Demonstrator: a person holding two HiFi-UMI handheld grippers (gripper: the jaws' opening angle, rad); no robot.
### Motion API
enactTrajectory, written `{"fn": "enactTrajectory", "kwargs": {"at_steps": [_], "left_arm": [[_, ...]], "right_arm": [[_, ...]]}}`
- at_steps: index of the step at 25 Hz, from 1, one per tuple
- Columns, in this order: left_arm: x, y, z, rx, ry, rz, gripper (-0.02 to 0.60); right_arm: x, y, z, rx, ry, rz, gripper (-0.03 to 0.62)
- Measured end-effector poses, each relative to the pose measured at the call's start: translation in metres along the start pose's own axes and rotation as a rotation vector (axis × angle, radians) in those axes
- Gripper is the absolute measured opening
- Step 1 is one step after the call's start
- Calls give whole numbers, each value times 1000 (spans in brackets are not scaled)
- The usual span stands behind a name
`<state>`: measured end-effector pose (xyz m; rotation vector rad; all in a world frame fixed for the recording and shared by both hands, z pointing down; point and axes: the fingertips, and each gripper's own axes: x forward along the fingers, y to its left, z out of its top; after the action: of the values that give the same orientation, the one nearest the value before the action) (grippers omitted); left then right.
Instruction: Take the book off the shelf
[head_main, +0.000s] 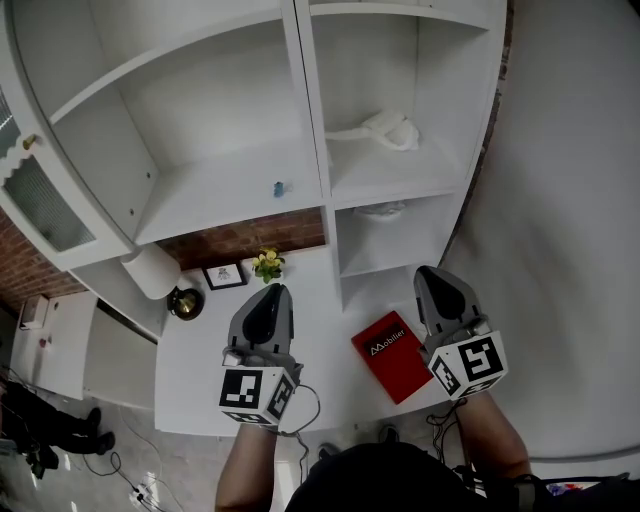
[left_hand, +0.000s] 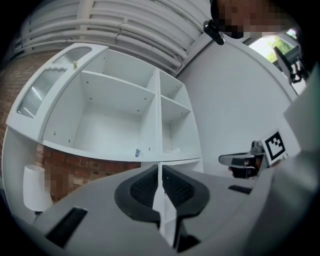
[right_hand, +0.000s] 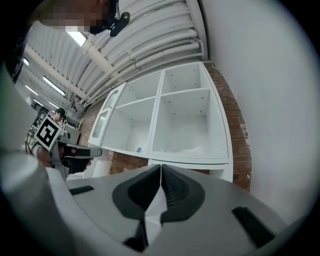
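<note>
The taking-down looks finished. The red book (head_main: 394, 356) lies flat on the white countertop (head_main: 195, 375), out of the shelf unit (head_main: 305, 110), and neither gripper holds it. If anything remains, I judge it is only to bring the hands away, and nothing blocks that.

Far left of the book a white-shaded lamp (head_main: 152, 270) stands on a brass base. Nearer the book are a small picture frame (head_main: 223, 275) and a little pot of yellow flowers (head_main: 268, 264), both by the brick back wall. Up and left of the book, a tiny blue object (head_main: 279, 188) sits on a shelf.

The left gripper (head_main: 270, 300), left of the book, has its jaws pressed together on nothing. Above the book, something white and crumpled (head_main: 388, 130) lies in a right-hand compartment. The right gripper (head_main: 438, 285), to the book's right, is likewise closed and empty.
</note>
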<state>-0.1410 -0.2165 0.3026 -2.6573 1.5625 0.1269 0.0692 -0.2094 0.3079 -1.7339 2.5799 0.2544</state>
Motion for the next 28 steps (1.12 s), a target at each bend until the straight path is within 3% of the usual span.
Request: {"fn": "enactTrajectory", "kwargs": {"at_steps": [11,28], "left_arm": [[-7,0,-1,0,2,7,31],[-8,-7,-9,-2,17,-4,31]], "right_arm": [[0,-4,3,-40,6,-34,6],[-5,0,10,-54,-15,-14,6]]}}
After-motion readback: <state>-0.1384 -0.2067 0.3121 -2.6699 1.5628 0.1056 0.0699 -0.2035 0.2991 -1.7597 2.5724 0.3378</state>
